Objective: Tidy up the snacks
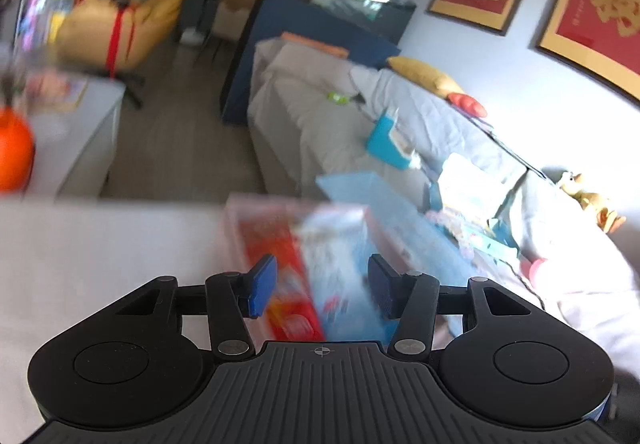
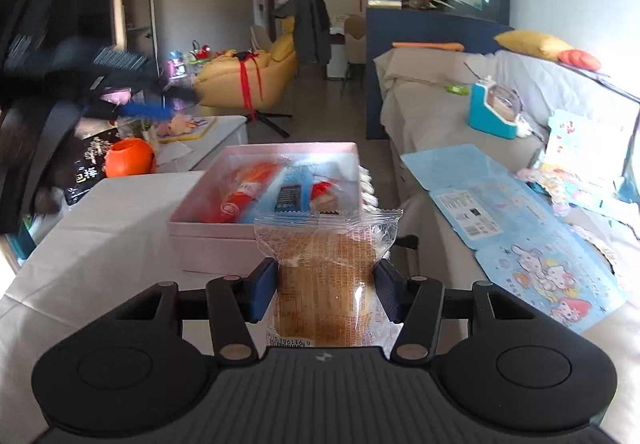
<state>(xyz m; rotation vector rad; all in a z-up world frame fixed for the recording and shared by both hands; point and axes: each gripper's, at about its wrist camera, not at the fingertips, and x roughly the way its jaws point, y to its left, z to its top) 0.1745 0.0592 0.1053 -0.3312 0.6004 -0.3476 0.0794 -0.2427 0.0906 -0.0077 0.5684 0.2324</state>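
A pink box (image 2: 224, 244) stands on the white table (image 2: 100, 252) and holds red and blue snack packets (image 2: 256, 188). My right gripper (image 2: 326, 294) is shut on a clear-wrapped cake packet (image 2: 328, 276), held just in front of the box's near wall. My left gripper (image 1: 320, 284) is open and empty above the box, which shows blurred in the left wrist view (image 1: 304, 256). The left gripper also shows in the right wrist view (image 2: 148, 110), blurred at the upper left.
An orange pumpkin pot (image 2: 130, 156) and a black packet (image 2: 86, 172) lie at the table's far left. A grey sofa (image 2: 436, 112) on the right carries a blue sheet (image 2: 508, 228) and a teal toy (image 2: 494, 112). A yellow armchair (image 2: 248, 80) stands behind.
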